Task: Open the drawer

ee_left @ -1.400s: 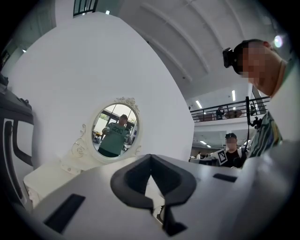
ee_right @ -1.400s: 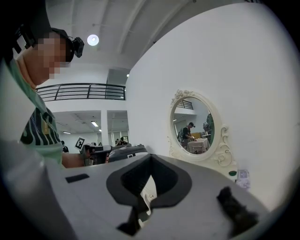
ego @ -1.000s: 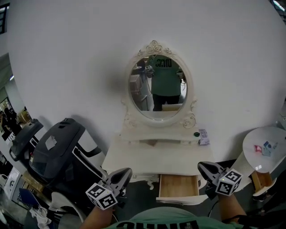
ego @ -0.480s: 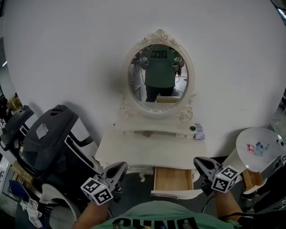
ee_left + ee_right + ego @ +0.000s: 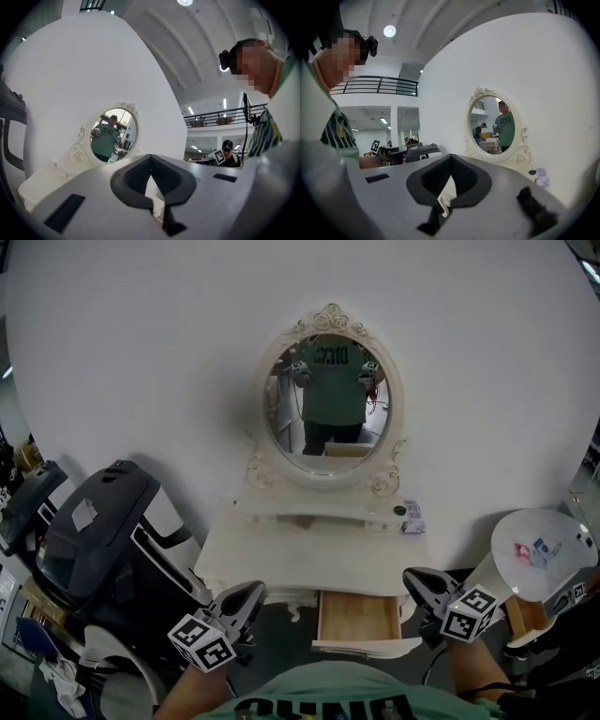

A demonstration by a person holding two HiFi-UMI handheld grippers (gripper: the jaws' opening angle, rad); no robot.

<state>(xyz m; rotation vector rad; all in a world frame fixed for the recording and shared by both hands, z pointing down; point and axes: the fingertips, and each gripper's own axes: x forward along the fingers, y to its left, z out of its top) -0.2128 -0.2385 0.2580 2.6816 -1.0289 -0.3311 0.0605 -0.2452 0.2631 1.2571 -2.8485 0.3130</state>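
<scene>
Student: Drawer (image 5: 359,618) status, as seen from the head view?

Tutor: Open. It is drawn out from under the right half of the white counter (image 5: 309,559), below the oval mirror (image 5: 333,395). The bare wooden floor of the drawer is exposed, and its white front stands well forward of the counter's edge. Nothing can be seen lying inside.

Student: And the two tools?

Tutor: The left gripper (image 5: 253,592) hangs off the counter's left front corner, well apart from the drawer. Its own view shows the jaws clenched together with nothing between them. The right gripper (image 5: 413,578) sits just beside the drawer's right side, with no contact to be made out. Its own view also shows the jaws met tip to tip and empty. Both point roughly level toward the wall and mirror, not down at the drawer front.

Student: Stage of the task, then?

Tutor: Judged complete, or very nearly so. The drawer is out and neither gripper holds it. Whether it has reached the end of its travel cannot be told from these views. At most a little further pull may remain. Otherwise the hands need only draw clear.
</scene>
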